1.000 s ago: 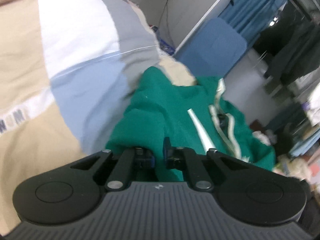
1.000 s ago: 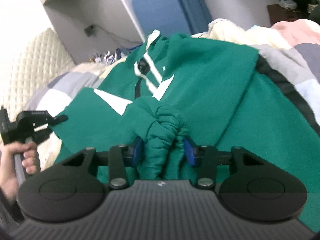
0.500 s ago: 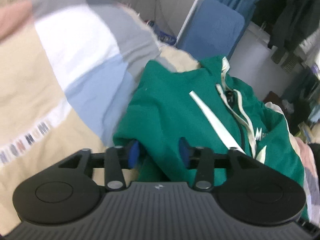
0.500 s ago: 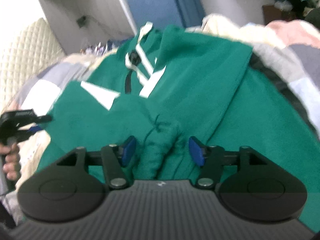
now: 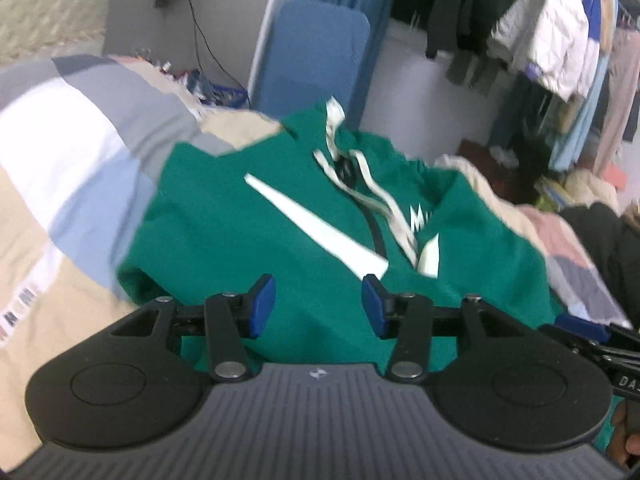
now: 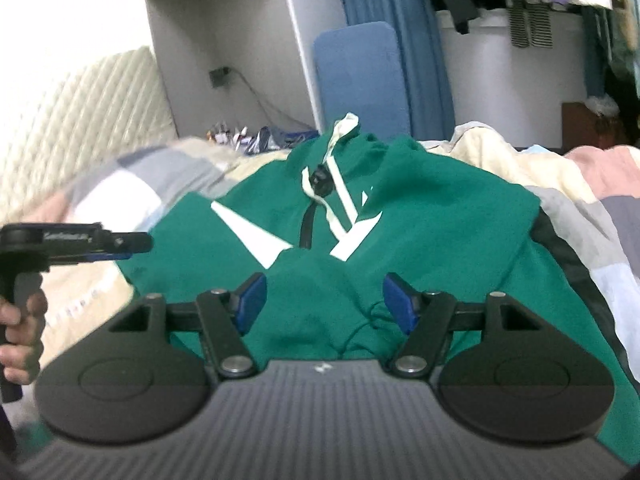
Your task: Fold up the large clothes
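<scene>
Green hoodie [image 5: 248,240] lies spread on the bed, on top of a patchwork quilt [image 5: 80,168] in beige, white, grey & pale-blue blocks. Hood end points away from both claws, w/ cream drawstrings [image 5: 376,196], a dark zipper and white angular print on the chest.

Left claw [image 5: 318,306]: jaws spread, blue pads clear of the cloth, nothing pinched. Hoodie's near hem sits just ahead of and under it; quilt runs off to its left. Right claw's tip [image 5: 584,326] pokes in at the far right of this view, low.

Right claw [image 6: 324,304]: jaws spread wide, nothing gripped. A bunched fold of green fabric [image 6: 320,300] w/ a thin loose thread lies between & below the pads, but pads don't press it. In the right wrist view the left claw [image 6: 116,246] shows off to the left, held by a hand [image 6: 20,340] on its grip, hovering over the hoodie's left edge near the quilt.

Beyond both claws: blue padded board [image 6: 360,76] leaning on the wall, blue curtain, clothes hanging on a rail [image 5: 560,40] to the right. Both views somewhat blurred.
</scene>
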